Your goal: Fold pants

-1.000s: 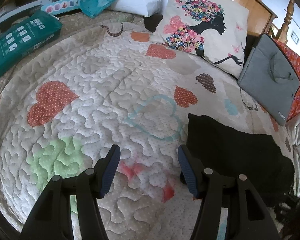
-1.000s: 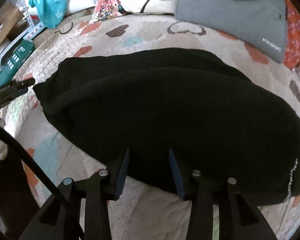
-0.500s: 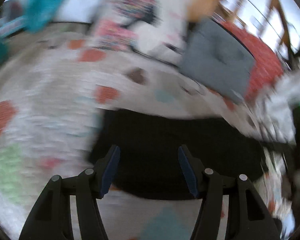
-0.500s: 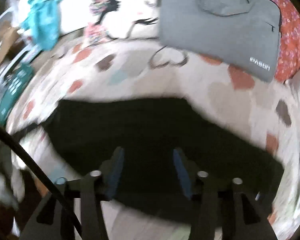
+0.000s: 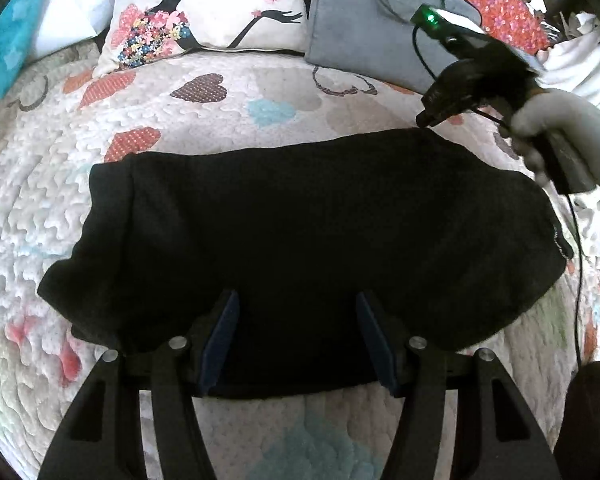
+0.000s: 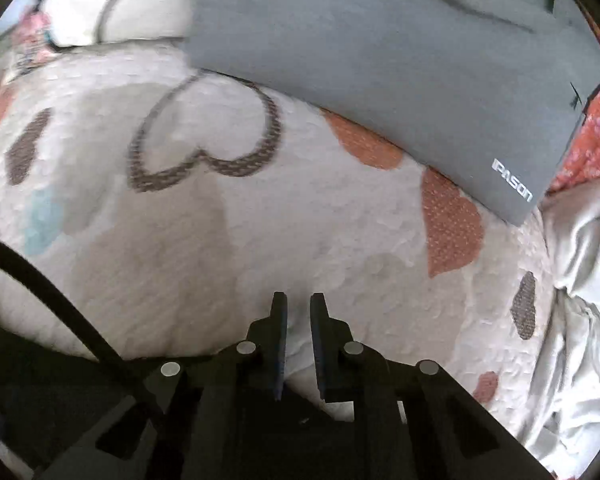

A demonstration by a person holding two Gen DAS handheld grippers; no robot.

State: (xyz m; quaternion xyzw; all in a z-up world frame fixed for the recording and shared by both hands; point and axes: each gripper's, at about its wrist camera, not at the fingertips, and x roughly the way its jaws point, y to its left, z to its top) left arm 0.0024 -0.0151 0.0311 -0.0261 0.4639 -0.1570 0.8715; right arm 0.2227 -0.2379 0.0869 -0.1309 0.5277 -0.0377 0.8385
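Lying across the middle of the heart-print quilt [image 5: 220, 92], the black pants [image 5: 300, 224] form a folded bundle running from 9 o'clock to 3 o'clock in the left wrist view, with a thin pale trim line at the 3 o'clock end. The left gripper [image 5: 298, 312] hangs over the near edge of the bundle at 6 o'clock, its jaws spread apart with the dark cloth showing between and beneath them; the blue pads press on nothing that can be seen.

At 2 o'clock in that view, a gloved hand [image 5: 560, 140] carries the right gripper [image 6: 298, 304], whose tip sits just past the far edge of the pants. In the right wrist view its jaws have just been closing and now stand nearly together, only a narrow slit between the pads, with bare quilt behind them. Black fabric fills the 7 o'clock corner under the tool, but whether any of it is caught I cannot tell.

A grey laptop sleeve [image 6: 380, 60] leans at 1 o'clock, printed pillow [image 5: 212, 4] at 11 o'clock, and rumpled white cloth [image 6: 580, 300] at 3 o'clock in the right wrist view.
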